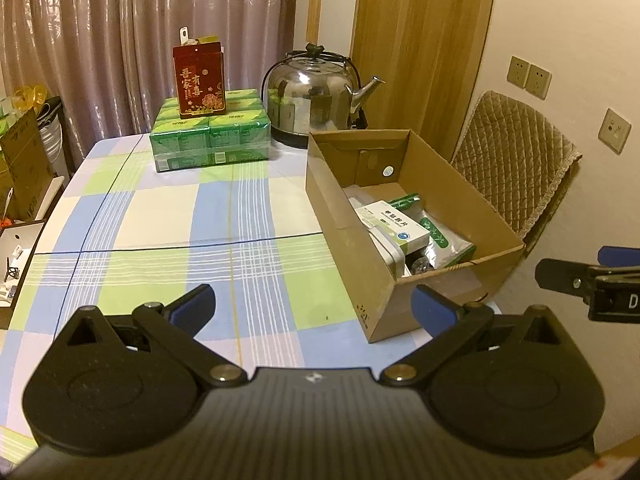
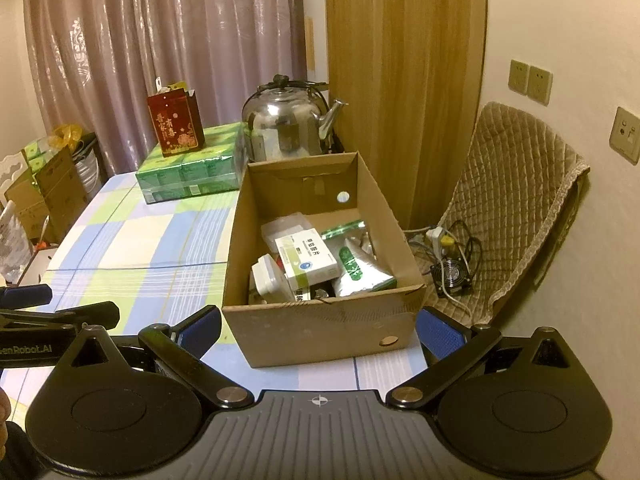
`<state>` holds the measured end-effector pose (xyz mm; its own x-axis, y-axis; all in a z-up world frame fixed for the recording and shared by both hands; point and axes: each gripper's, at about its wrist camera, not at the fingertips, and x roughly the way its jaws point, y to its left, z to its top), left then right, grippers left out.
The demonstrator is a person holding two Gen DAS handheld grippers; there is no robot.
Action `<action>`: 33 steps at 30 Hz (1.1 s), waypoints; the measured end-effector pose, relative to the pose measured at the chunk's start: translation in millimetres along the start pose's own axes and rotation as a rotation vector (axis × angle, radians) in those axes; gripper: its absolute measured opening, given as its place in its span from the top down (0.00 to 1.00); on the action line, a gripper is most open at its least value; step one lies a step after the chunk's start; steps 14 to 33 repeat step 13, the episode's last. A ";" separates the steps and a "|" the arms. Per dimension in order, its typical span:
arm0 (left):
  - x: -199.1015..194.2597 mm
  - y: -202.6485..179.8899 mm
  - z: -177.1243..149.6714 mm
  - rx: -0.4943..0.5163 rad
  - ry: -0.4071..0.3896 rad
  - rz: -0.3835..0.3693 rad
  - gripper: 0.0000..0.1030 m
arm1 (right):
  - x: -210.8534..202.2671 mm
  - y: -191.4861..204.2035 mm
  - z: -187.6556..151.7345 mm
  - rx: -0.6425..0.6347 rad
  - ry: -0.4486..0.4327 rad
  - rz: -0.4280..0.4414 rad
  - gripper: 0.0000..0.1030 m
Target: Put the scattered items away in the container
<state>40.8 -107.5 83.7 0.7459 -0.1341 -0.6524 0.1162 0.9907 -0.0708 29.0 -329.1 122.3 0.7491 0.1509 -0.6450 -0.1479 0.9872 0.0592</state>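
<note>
Cardboard box (image 2: 320, 328): open-topped, standing on the checked tablecloth (image 1: 160, 216) at the table's right edge, beside the steel kettle (image 2: 286, 128). Contents: white medicine carton (image 2: 306, 260) lying flat on top; silver and green foil pouch (image 2: 358, 268) to its right, leaning toward the wall; white plastic case (image 2: 270, 280) to its left; smaller items beneath, too hidden to tell. No loose small items show on the cloth near the box, so the tidying looks nearly or fully done. Handling, by judgement: carton light and stiff but crushable, best taken across its narrow sides; pouch soft and slippery, best pinched at a sealed edge; box walls thin, best held by the rim. Left gripper (image 1: 314, 304): fingers spread apart, empty, over the cloth. Right gripper (image 2: 318, 326): fingers spread apart, empty, facing the box's near wall. Elsewhere: red gift tin (image 1: 199, 80) on green tissue packs (image 1: 210, 136), far end.
</note>
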 end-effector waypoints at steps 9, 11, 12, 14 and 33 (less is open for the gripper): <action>5.4 -7.4 0.6 0.018 0.008 -0.006 0.01 | 0.2 -7.6 -3.6 0.010 0.008 -0.010 0.02; 4.9 -9.3 -0.5 0.026 -0.005 -0.016 0.01 | 0.9 -8.5 -5.4 0.010 0.011 -0.013 0.02; 4.5 -10.0 -1.0 0.030 -0.012 -0.018 0.01 | 1.5 -8.9 -6.5 0.011 0.013 -0.014 0.02; 4.5 -10.5 -1.2 0.033 -0.016 -0.021 0.01 | 1.9 -9.3 -7.8 0.012 0.016 -0.014 0.02; 4.5 -10.5 -1.2 0.033 -0.016 -0.021 0.01 | 1.9 -9.3 -7.8 0.012 0.016 -0.014 0.02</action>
